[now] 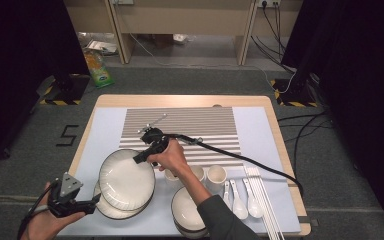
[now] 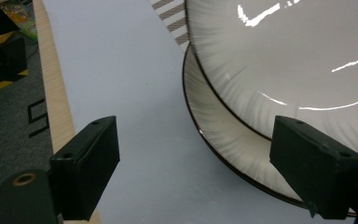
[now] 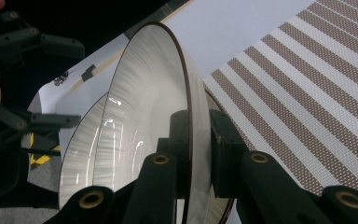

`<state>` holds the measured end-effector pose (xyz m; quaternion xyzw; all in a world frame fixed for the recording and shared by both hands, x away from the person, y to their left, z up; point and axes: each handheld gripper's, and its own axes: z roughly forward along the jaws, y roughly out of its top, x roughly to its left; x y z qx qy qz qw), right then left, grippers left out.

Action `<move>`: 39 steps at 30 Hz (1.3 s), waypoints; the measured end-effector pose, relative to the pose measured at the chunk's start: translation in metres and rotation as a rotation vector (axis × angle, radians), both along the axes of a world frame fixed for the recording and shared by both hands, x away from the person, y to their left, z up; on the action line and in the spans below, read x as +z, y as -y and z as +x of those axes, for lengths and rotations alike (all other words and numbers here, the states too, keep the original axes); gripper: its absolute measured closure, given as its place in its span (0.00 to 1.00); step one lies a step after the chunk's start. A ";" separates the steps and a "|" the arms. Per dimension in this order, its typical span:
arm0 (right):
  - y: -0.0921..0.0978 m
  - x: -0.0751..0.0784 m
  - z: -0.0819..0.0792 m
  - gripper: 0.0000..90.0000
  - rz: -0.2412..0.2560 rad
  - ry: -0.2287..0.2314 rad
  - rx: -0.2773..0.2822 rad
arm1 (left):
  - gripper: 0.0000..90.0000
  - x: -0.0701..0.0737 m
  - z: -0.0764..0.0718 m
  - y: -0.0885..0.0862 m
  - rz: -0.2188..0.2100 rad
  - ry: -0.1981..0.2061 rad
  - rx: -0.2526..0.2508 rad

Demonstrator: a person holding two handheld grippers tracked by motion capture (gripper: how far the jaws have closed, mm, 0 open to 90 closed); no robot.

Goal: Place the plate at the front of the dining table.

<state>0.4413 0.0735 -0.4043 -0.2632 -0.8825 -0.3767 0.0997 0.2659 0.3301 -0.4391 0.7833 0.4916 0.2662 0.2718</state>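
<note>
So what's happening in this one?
A person is working through a stack of plates at a set table. The right gripper is shut on the rim of the top plate, lifting that edge so the plate tilts up off the lower plate. The left gripper is open near the table's left front, its jaws wide apart beside the stack and holding nothing. Bowls, cups, spoons and chopsticks sit to the right.

A wide white ribbed plate (image 1: 125, 179) lies tilted on a second white ribbed plate (image 1: 111, 209) at the near left of the pale blue table mat (image 1: 105, 130). Right of them stand three white cups (image 1: 216, 176), then what look like white spoons (image 1: 240, 200). A brown-striped placemat (image 1: 200, 127) lies behind.
</note>
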 end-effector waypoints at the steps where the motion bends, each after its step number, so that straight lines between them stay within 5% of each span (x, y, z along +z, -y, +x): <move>1: 0.001 0.001 0.001 0.90 -0.001 0.001 0.001 | 0.17 0.001 0.000 -0.003 -0.005 -0.001 0.008; 20: 0.014 0.026 0.025 0.89 0.080 -0.023 -0.076 | 0.17 0.008 -0.002 -0.028 -0.028 0.009 0.069; 28: 0.039 0.035 0.051 0.89 0.144 -0.037 -0.194 | 0.17 -0.001 0.003 -0.034 -0.018 -0.043 0.078; 39: 0.077 0.025 0.076 0.88 0.211 -0.080 -0.347 | 0.18 -0.010 0.007 -0.040 0.000 -0.076 0.101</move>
